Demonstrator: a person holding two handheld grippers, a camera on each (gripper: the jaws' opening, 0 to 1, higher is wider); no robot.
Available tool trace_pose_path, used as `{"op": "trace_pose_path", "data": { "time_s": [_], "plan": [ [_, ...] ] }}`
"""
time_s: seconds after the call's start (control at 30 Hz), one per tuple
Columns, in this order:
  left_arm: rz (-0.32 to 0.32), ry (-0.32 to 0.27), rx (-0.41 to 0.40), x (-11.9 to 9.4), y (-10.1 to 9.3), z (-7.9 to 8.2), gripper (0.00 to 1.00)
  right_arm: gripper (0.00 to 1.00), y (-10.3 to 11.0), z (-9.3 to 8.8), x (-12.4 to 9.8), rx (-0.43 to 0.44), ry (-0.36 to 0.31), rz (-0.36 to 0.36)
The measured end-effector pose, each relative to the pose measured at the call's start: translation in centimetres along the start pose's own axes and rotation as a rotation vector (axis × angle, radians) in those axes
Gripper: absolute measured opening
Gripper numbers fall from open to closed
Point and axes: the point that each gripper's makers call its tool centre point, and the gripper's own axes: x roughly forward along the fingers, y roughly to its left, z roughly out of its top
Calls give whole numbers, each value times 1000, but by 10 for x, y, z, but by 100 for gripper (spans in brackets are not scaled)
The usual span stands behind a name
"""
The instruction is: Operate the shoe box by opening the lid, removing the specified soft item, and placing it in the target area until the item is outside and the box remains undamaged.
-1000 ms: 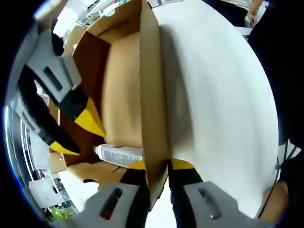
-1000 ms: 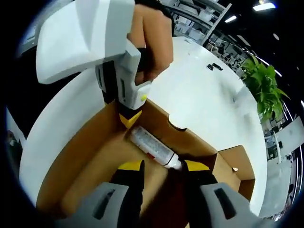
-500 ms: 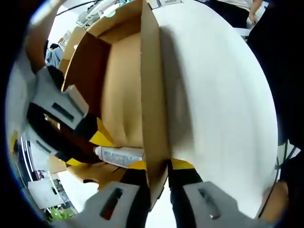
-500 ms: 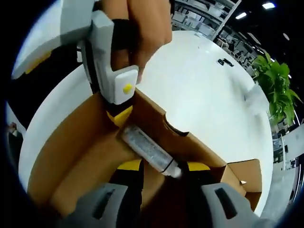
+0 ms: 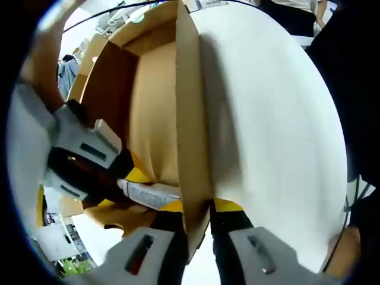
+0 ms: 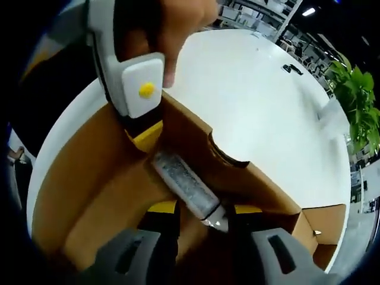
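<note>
On the round white counter (image 6: 267, 119) our left gripper (image 5: 196, 208) pinches the open brown cardboard shoe box's (image 5: 151, 119) wall while our right gripper's (image 6: 202, 209) narrow jaws straddle the white tube (image 6: 184, 185), which we must next clamp and lift.

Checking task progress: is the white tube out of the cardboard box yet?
Still in. The white tube lies inside the brown cardboard shoe box, between the right gripper jaws.

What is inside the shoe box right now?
A white tube lies on the floor of the open shoe box, against its wall, and the right gripper straddles its cap end. The corner beneath the gripper is hidden.
</note>
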Motion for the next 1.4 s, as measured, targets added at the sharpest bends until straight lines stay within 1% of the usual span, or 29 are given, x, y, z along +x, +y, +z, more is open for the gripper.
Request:
{"op": "trace_pose_path", "data": {
  "time_s": [0.23, 0.3, 0.47, 0.73, 0.9, 1.1, 1.13, 1.23, 1.33, 1.4],
  "plan": [
    [0, 1, 0, 0, 0, -1, 11, 29, 4, -3, 0, -15, 20, 1],
    [-1, 0, 1, 0, 1, -1, 11, 28, 11, -7, -4, -4, 42, 10],
    [-1, 4, 5, -1, 2, 0, 11, 29, 13, -5, -2, 6, 26, 20],
    [-1, 2, 4, -2, 1, 1, 11, 28, 15, -6, -1, -8, 35, 20],
    [-1, 2, 4, -2, 1, 2, 11, 27, 18, -10, -3, 10, 28, 10],
    [1, 4, 3, -2, 1, 2, 11, 25, 20, -20, -7, 80, 20, -22],
    [1, 4, 3, -2, 1, 2, 11, 25, 21, -22, -8, 105, 16, -29],
    [1, 4, 3, -2, 1, 2, 11, 25, 24, -24, -9, 122, 7, -36],
    [2, 5, 3, -1, 1, 1, 11, 23, 26, -31, -12, 172, 9, -55],
    [2, 6, 2, -1, 1, 1, 11, 22, 28, -37, -15, 223, 8, -70]
  ]
}}
